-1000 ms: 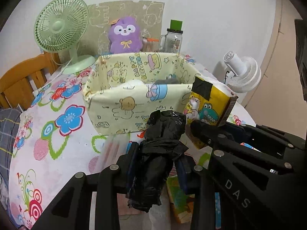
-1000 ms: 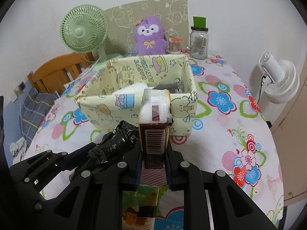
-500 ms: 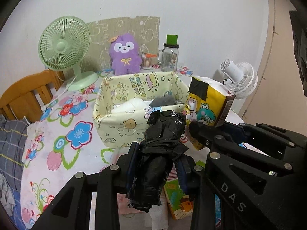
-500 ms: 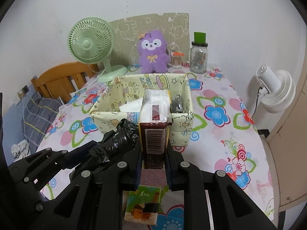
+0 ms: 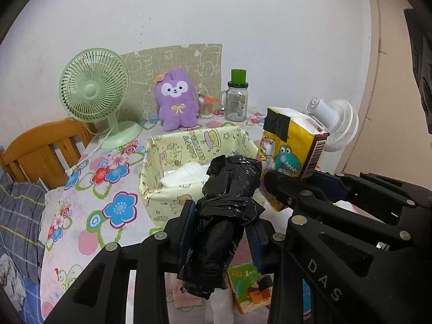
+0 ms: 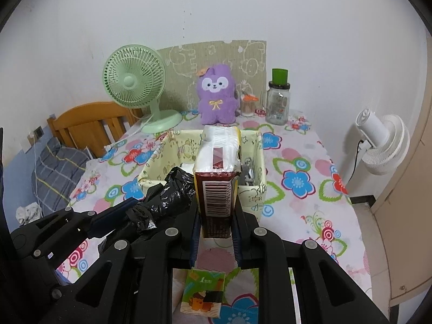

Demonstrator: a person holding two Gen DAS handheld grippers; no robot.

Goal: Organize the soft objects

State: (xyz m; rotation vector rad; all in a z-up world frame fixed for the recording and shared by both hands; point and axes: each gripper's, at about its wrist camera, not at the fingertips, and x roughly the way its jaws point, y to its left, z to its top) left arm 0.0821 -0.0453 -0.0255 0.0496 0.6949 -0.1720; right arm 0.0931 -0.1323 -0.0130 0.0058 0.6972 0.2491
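Observation:
My left gripper (image 5: 221, 232) is shut on a crumpled black plastic bag roll (image 5: 229, 205), held above the table in front of the yellow cartoon-print fabric bin (image 5: 172, 162). My right gripper (image 6: 216, 232) is shut on a yellow tissue pack (image 6: 218, 172) with a barcode end, upright and lifted. The pack also shows in the left wrist view (image 5: 291, 148), the bag in the right wrist view (image 6: 167, 197). The bin (image 6: 256, 189) holds a white soft item (image 5: 186, 175) and something grey (image 6: 248, 175).
A purple plush toy (image 6: 217, 94), green fan (image 6: 135, 81), glass jar (image 6: 278, 102) and cotton-swab cup (image 6: 247, 104) stand at the table's back. A white fan (image 6: 383, 145) is at the right, a wooden chair (image 6: 86, 124) at the left. A small green tissue pack (image 6: 203, 294) lies below the grippers.
Both grippers have pulled back and up from the bin, each still holding its object. The bin looks smaller and farther away, and more of the table shows.

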